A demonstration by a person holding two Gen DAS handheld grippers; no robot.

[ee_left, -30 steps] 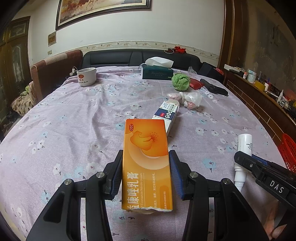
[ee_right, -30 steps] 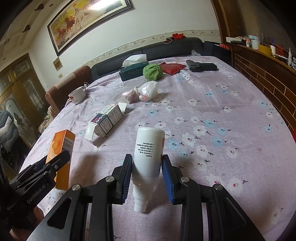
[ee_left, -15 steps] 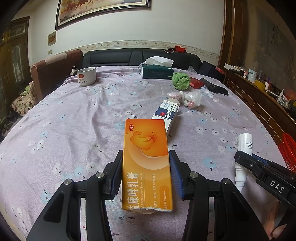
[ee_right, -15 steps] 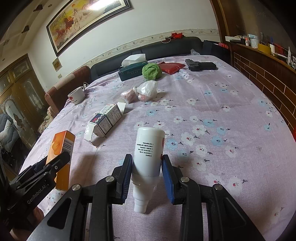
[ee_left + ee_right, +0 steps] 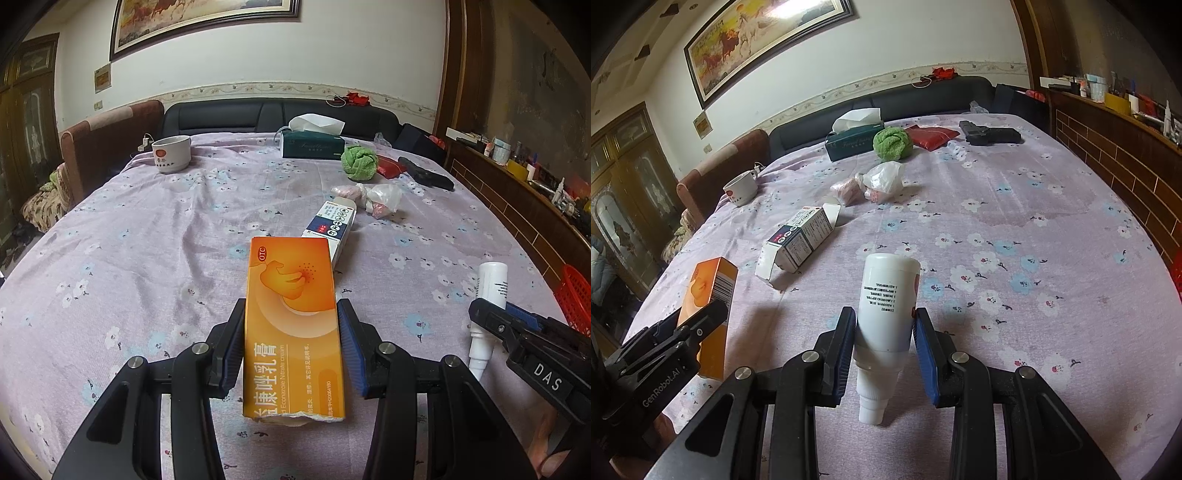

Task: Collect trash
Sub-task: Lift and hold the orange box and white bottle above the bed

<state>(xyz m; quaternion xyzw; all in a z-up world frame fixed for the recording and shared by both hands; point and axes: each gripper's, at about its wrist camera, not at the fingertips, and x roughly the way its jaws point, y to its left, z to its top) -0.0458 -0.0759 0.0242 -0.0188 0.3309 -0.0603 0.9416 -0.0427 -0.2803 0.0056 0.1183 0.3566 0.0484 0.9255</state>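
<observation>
My left gripper is shut on an orange cream box, held lengthwise above the flowered tablecloth. In the right wrist view the same box shows at the lower left in the left gripper. My right gripper is shut on a white spray bottle, nozzle end pointing back toward the camera. That bottle also appears at the right of the left wrist view. A blue-and-white carton with an open flap lies on the cloth, and crumpled plastic wrappers lie beyond it.
At the table's far end stand a white cup, a green tissue box, a green cloth ball, a red pouch and a black object. A red basket shows at the right edge. Sofas ring the table.
</observation>
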